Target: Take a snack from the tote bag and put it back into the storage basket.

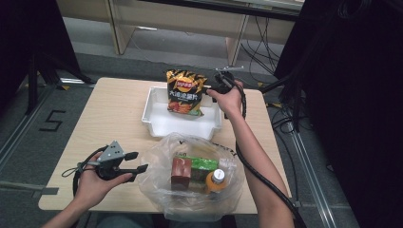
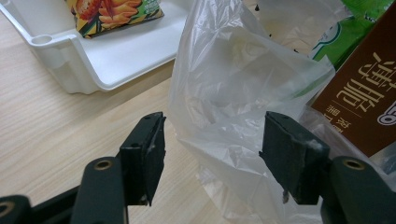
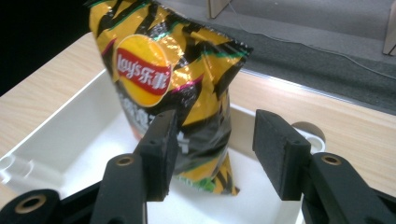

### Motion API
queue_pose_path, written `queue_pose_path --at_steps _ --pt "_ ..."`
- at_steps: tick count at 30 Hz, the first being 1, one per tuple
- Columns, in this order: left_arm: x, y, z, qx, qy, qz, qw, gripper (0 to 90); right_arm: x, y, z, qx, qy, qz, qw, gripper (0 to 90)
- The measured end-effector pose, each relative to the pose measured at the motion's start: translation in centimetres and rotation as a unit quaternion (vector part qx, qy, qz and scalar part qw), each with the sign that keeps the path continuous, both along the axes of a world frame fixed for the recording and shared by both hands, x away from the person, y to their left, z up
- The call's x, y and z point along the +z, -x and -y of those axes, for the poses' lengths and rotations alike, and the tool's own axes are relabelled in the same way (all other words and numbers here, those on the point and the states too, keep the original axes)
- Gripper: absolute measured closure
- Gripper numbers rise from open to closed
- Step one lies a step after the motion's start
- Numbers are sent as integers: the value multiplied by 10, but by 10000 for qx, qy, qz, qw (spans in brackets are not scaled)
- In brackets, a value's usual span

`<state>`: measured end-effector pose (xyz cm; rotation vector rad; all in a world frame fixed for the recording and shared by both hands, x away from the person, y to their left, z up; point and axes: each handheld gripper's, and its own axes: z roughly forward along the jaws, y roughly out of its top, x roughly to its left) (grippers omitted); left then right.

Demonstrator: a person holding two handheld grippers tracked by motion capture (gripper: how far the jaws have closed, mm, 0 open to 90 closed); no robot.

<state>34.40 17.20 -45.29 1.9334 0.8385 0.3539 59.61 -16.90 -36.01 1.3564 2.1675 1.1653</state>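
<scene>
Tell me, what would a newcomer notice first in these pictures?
First the bright chip bag, standing in the white tray at the far side of the table, with the open right hand-held gripper beside it. Next, the plastic bag near the front edge, holding a brown carton and a bottle.

Table (image 1: 114,114): matt light wood-grain. Tray (image 1: 157,121): smooth white plastic. Chip bag (image 3: 173,88): glossy crinkled foil. Bag (image 2: 233,93): thin translucent plastic film. Gripper pads (image 3: 280,149): matt black, rough.
</scene>
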Motion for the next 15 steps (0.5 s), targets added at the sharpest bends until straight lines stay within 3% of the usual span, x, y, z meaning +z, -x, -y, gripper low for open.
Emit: queue_pose_path --at_steps 2,3,5,6,13,15 --pt "0 0 0 6 -3 1 10000 389 1 4 1 -15 -42 -50 10000 507" --pt "0 0 0 9 -3 -3 10000 389 1 7 4 99 21 59 9999 507" --pt "0 1 1 23 24 -60 10000 389 3 15 5 52 -54 -94 9999 520" --pt "0 1 1 19 21 -32 10000 389 4 16 7 158 41 23 9999 526" --pt "0 1 0 34 -12 -10 10000 389 11 50 20 394 -220 52 9990 586" --pt "0 1 0 39 -10 -11 10000 389 12 53 22 436 -278 70 9986 587"
